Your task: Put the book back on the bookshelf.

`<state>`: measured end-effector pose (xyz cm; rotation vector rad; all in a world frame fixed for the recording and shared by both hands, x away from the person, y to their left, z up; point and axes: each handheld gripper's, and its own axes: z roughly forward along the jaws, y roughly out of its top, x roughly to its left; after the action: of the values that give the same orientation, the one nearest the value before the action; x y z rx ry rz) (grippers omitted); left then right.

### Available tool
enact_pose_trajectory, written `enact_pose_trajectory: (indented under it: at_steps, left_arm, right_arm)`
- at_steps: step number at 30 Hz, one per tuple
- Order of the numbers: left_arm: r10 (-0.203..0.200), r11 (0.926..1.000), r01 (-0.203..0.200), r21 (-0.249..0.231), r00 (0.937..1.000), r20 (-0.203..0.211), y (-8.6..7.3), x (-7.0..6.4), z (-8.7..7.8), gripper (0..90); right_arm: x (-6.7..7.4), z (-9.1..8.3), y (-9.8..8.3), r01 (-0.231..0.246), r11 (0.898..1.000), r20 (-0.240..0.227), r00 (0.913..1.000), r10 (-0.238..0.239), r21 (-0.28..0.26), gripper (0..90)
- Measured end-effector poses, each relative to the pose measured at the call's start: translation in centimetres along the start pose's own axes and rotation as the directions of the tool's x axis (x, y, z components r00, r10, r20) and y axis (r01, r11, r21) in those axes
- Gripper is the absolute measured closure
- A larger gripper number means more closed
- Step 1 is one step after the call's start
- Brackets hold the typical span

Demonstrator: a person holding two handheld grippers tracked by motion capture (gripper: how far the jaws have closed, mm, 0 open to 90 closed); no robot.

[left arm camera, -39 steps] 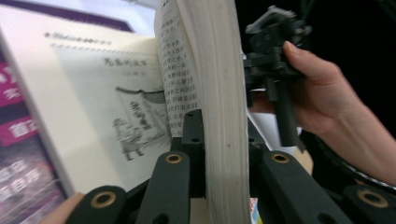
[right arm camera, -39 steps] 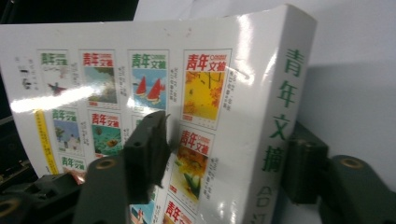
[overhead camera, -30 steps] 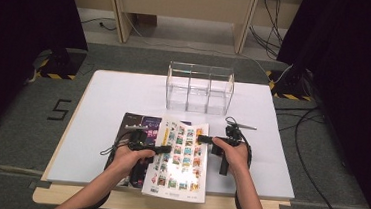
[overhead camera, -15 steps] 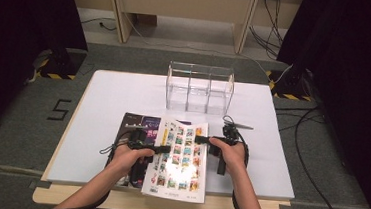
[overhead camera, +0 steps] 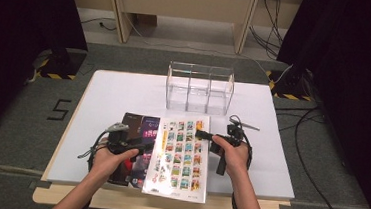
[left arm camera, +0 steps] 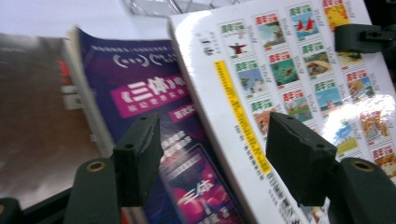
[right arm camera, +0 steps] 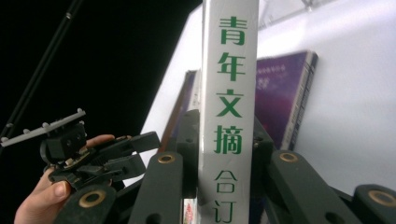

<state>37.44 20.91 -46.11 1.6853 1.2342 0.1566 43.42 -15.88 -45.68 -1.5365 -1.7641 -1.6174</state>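
With the left gripper (overhead camera: 146, 144) just opened off its left edge, the white bound digest (overhead camera: 179, 156) – near the table's (overhead camera: 271, 141) front edge – hangs in the right gripper's (overhead camera: 202, 134) closing spine grip, so the lift wants steadiness – clear of the purple book (overhead camera: 143, 131).

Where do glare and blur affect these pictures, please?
Left gripper view: white glare washes the glossy white book cover at lower right, and the brown book at the left edge is smeared. Right gripper view: the white book's spine is sharp. High view: a faint sheen on that cover.
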Motion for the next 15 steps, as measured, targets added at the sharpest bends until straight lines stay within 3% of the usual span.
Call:
enact_pose_trajectory:
  at_steps: [2,7,10,15]
  left_arm:
    - [0.011,0.9993,-0.012,-0.036,0.9996,-0.027,-0.4,0.7,-1.1,35.7]
    - [-0.002,0.9975,-0.002,-0.070,0.9987,-0.051,-1.1,1.7,-1.9,36.0]
    - [-0.006,0.9943,-0.003,-0.106,0.9960,-0.089,-2.0,2.5,-2.2,35.8]
    - [-0.011,0.9922,-0.004,-0.125,0.9929,-0.119,-2.8,3.0,-2.3,35.8]
  right_arm:
    - [0.6,-0.4,0.1,0.025,0.999,0.003,0.9997,-0.025,-0.026,73.8]
    - [2.3,-1.3,0.3,0.093,0.994,0.019,0.9956,-0.092,-0.065,73.9]
    - [3.9,-2.2,0.6,0.156,0.981,0.034,0.9877,-0.153,-0.113,73.9]
    - [5.6,-3.2,1.0,0.215,0.963,0.067,0.9761,-0.207,-0.163,74.0]
